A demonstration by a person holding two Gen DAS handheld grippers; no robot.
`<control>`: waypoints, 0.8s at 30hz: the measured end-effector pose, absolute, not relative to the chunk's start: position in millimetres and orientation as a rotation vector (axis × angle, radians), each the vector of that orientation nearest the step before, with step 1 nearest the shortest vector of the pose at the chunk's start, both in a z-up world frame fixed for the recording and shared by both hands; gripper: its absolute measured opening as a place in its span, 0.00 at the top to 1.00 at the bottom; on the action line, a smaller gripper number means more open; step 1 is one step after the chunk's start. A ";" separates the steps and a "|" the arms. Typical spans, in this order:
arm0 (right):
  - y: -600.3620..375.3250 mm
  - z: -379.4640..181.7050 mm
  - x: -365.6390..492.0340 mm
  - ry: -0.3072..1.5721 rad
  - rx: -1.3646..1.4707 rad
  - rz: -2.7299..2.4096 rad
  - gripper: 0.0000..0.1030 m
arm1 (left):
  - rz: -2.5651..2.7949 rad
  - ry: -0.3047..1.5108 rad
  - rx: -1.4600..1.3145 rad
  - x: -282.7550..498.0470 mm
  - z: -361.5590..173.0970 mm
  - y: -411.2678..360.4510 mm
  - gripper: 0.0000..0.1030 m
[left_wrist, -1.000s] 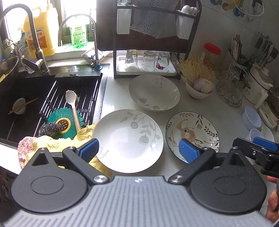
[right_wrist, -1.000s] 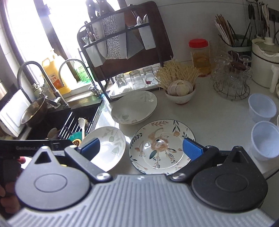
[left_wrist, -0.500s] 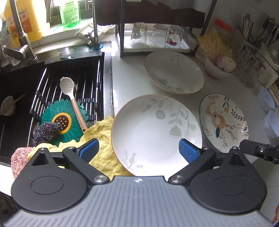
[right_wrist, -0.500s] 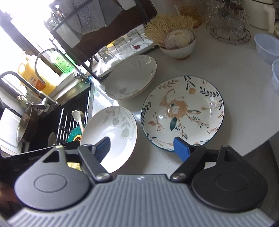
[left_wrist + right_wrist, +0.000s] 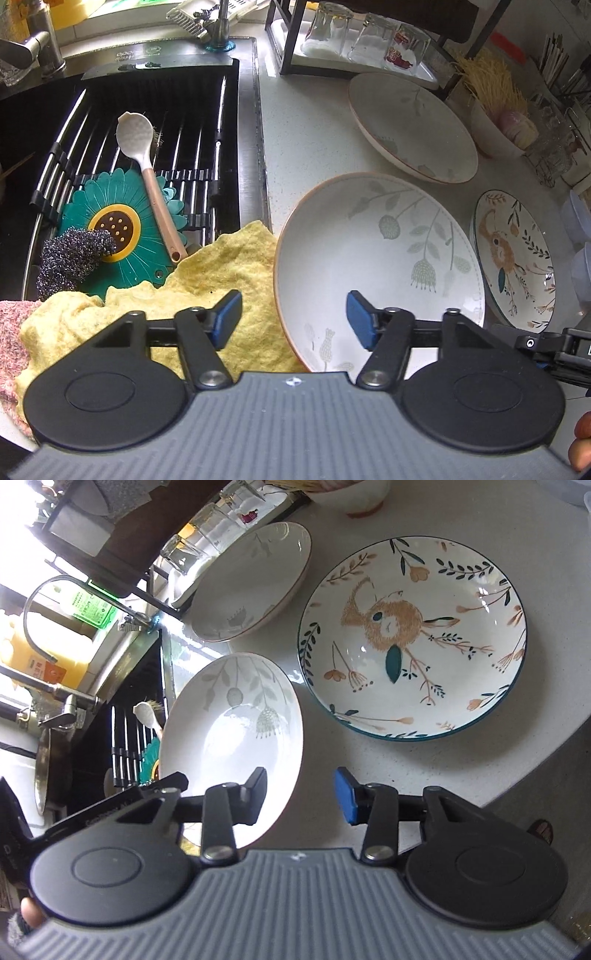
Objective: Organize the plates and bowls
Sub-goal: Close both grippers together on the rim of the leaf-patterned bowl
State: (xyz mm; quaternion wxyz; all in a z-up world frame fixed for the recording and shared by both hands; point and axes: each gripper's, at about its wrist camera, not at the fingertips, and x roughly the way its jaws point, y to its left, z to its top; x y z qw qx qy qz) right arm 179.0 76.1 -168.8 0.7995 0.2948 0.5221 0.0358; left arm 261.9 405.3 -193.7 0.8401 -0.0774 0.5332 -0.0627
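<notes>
Leaf-pattern plate's [image 5: 369, 251] rim sits between both grippers' closing fingers [image 5: 227, 314], ungripped.

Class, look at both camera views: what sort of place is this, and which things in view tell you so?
Most likely a home kitchen counter beside a sink. A black sink holds a drying rack with a dish brush and scourer, upturned glasses drain on a tray, and patterned plates lie on the pale worktop.

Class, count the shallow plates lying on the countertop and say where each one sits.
3. The near floral plate lies beside the yellow cloth; the far floral plate sits by the glass rack; the rabbit plate lies to their right. None looks hidden.
</notes>
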 end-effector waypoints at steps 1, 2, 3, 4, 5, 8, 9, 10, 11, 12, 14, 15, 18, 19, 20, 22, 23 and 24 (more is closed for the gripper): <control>79.9 -170.2 179.3 1.115 0.617 0.064 0.58 | -0.131 1.129 -0.163 263.4 -196.3 407.0 0.50; 82.7 -171.6 179.7 1.111 0.613 0.055 0.58 | -0.130 1.133 -0.164 265.0 -198.5 408.6 0.54; 84.1 -172.6 180.0 1.108 0.619 0.054 0.60 | -0.133 1.133 -0.174 266.2 -200.8 411.3 0.60; 84.9 -173.5 181.1 1.104 0.621 0.054 0.60 | -0.132 1.136 -0.181 267.5 -202.5 413.3 0.65; 86.9 -173.9 182.3 1.101 0.605 0.052 0.62 | -0.132 1.137 -0.186 268.8 -203.8 415.1 0.67; 89.8 -175.7 187.6 1.084 0.573 0.048 0.65 | -0.154 1.124 -0.220 271.3 -207.4 419.8 0.73; 89.7 -177.2 189.6 1.081 0.568 0.044 0.70 | -0.162 1.122 -0.231 271.9 -208.0 420.0 0.76; 89.8 -178.9 191.3 1.076 0.557 0.029 0.72 | -0.170 1.120 -0.240 272.9 -208.3 420.0 0.80; 89.3 -180.1 192.7 1.078 0.549 0.014 0.74 | -0.176 1.117 -0.246 273.4 -208.5 420.1 0.82; 88.7 -181.3 194.2 1.076 0.546 0.012 0.75 | -0.182 1.115 -0.253 273.7 -208.5 419.7 0.85; 88.3 -181.6 196.3 1.070 0.527 0.015 0.76 | -0.187 1.114 -0.264 274.0 -208.8 420.2 0.86; 89.0 -181.6 197.7 1.071 0.516 0.022 0.76 | -0.190 1.111 -0.273 274.2 -209.4 421.6 0.86; 93.2 -184.8 203.4 1.091 0.497 0.059 0.82 | -0.197 1.102 -0.298 273.9 -211.0 425.2 0.87; 95.4 -185.0 205.5 1.099 0.485 0.077 0.84 | -0.197 1.100 -0.301 273.7 -211.1 425.6 0.87; 97.7 -183.9 206.9 1.101 0.472 0.092 0.85 | -0.196 1.100 -0.305 273.5 -211.0 426.0 0.87; 102.2 -180.3 208.0 1.101 0.438 0.108 0.85 | -0.187 1.103 -0.318 273.0 -211.1 428.0 0.87; 103.2 -179.2 208.2 1.099 0.426 0.113 0.85 | -0.187 1.105 -0.327 272.9 -211.3 429.3 0.87; 104.2 -177.8 208.3 1.097 0.414 0.118 0.85 | -0.192 1.105 -0.333 272.6 -211.0 430.8 0.88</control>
